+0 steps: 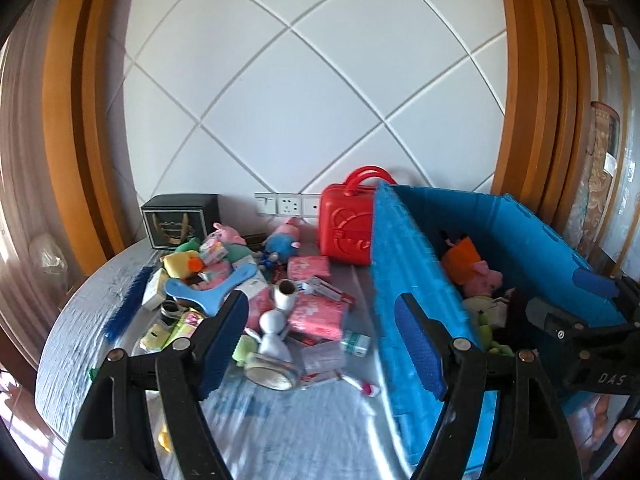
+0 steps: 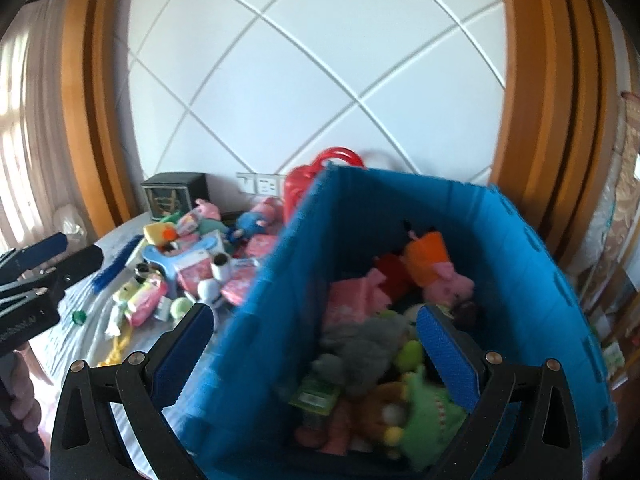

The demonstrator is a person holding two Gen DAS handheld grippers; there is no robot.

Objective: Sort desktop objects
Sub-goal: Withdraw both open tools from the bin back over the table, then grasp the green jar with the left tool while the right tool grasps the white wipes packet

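A jumble of small objects covers the round table: pink tissue packs, a white figure, a tape roll, plush pigs and a blue plastic piece. My left gripper hangs open above its near edge, holding nothing. To the right stands a blue bin with plush toys inside. Over the bin my right gripper is open and empty. Each gripper shows in the other's view, the right and the left.
A red carry case and a black box stand at the back by the wall sockets. A blue brush lies at the left of the pile. Wooden frames flank the white panelled wall. A hand holds the left gripper.
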